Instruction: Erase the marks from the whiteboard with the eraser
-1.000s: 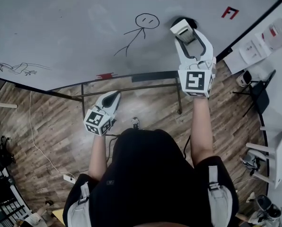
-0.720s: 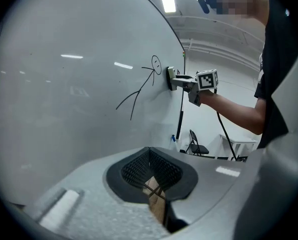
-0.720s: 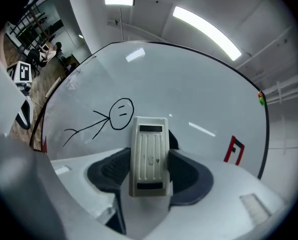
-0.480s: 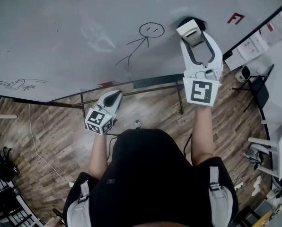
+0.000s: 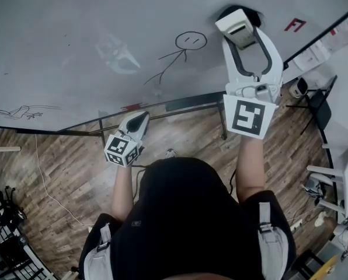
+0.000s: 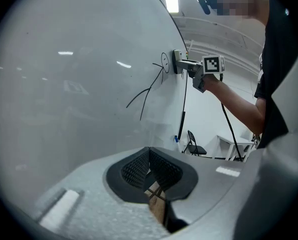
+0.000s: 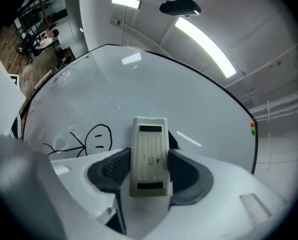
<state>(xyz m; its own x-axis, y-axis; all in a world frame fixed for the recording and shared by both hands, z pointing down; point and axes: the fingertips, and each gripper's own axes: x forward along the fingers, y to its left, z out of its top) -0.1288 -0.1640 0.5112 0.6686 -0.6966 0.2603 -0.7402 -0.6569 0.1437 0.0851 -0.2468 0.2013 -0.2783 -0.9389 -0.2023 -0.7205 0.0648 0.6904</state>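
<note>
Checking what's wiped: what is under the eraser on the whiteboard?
The eraser, clamped in the right gripper, covers its patch of whiteboard, so any mark beneath is hidden. The stick figure beside it is uncovered.

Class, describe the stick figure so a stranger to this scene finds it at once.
Find the whiteboard. Just left of the eraser held by the right claw stands the stick figure. It alone has a round head with two dashes.
</note>
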